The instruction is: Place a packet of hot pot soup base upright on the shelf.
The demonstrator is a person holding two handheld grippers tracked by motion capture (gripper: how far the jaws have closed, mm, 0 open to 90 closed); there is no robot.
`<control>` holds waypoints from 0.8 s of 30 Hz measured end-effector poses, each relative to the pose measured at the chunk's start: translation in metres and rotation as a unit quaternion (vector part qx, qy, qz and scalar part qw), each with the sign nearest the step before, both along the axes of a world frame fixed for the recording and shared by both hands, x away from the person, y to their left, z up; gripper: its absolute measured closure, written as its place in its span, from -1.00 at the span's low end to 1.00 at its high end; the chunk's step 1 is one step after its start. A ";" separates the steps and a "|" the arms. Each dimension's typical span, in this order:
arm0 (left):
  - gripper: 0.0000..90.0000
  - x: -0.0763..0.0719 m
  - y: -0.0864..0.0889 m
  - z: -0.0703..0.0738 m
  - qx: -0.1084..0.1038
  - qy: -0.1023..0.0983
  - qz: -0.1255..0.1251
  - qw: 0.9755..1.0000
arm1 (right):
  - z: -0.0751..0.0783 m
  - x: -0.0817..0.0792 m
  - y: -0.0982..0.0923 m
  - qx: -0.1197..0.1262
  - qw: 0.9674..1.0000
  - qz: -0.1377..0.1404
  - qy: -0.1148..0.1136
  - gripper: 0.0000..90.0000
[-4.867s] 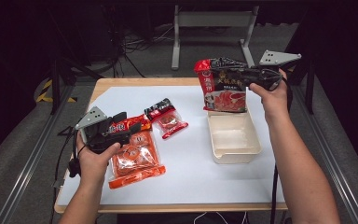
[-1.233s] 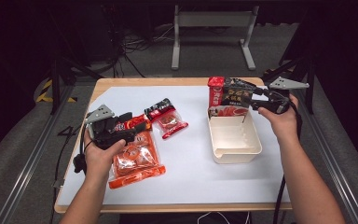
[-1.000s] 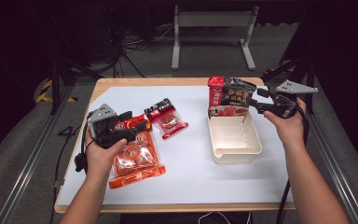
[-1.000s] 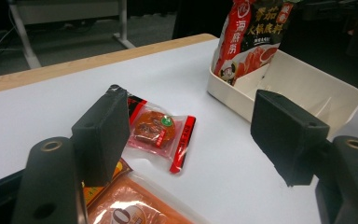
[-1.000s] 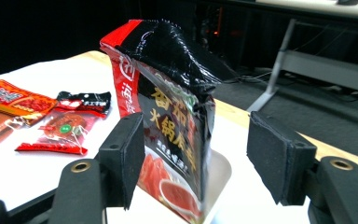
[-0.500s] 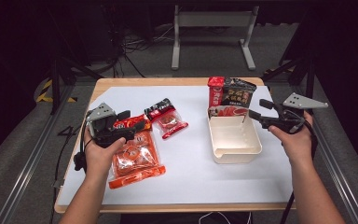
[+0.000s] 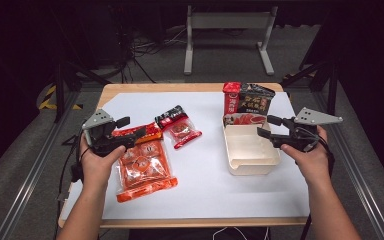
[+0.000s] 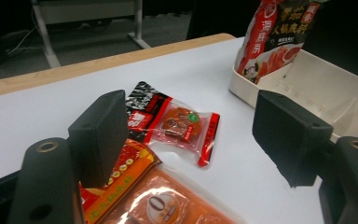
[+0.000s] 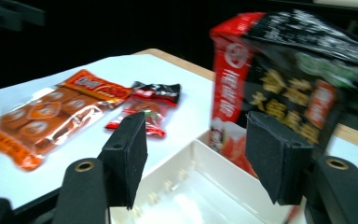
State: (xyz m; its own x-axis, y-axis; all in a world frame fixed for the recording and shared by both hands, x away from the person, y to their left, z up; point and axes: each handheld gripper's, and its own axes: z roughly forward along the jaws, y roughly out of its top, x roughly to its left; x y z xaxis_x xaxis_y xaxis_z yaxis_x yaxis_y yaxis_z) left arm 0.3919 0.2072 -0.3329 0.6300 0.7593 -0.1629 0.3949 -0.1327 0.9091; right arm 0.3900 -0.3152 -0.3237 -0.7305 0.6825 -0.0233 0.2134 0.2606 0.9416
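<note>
Snack packets numbering three: one tall red-and-black bag [image 7: 245,102] standing upright at the far end of the white tray [image 7: 250,150], leaning against its far wall; one small red-and-black packet [image 7: 178,126] lying flat mid-surface, well apart from the tray; one large orange packet [image 7: 141,162] lying flat toward the near left. Showing again in the left gripper view as the small packet [image 8: 177,123] between the jaws' line of sight, the orange packet [image 8: 168,200] underneath, and the tall bag [image 8: 275,37] rising from the tray [image 8: 326,88] at right. Holding nothing else, the single tray, apart from that bag.

Hovering over the top edge of the orange packet with jaws spread wide and clamping nothing: left gripper [image 7: 132,134], held in the left hand [image 7: 97,162]. Hanging just beside the tray's right wall, jaws likewise parted and empty, pointing toward the bag: right gripper [image 7: 266,127], held in the right hand [image 7: 310,157]. Lying under everything, a white sheet covering a wooden surface [image 7: 180,87].
</note>
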 end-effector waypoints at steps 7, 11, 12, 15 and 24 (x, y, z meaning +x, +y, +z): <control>-0.39 0.002 0.015 -0.001 0.014 0.003 0.012 1.000 | 0.001 -0.004 0.019 -0.016 0.999 0.037 0.004 -0.11; -0.39 0.005 0.024 -0.003 0.012 0.015 0.010 1.000 | -0.001 -0.006 0.026 -0.020 0.999 0.046 0.010 -0.12; -0.39 0.006 0.026 -0.004 0.015 0.015 0.012 1.000 | -0.001 -0.007 0.027 -0.020 0.999 0.046 0.012 -0.13; -0.39 0.010 0.033 -0.008 0.012 0.022 0.022 0.999 | -0.003 -0.008 0.029 -0.021 0.999 0.044 0.017 -0.16; -0.36 0.026 0.054 -0.031 0.014 0.035 0.087 0.995 | -0.013 -0.008 0.034 -0.030 0.998 0.045 0.027 -0.17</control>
State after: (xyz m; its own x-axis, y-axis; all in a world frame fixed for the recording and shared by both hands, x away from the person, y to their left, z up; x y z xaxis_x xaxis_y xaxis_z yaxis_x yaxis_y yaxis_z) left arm 0.4174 0.2617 -0.3635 0.4759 0.8611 -0.1790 0.4759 -0.0810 0.8758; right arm 0.3825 -0.2817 -0.3366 -0.7902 0.6125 -0.0205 0.2370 0.3361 0.9115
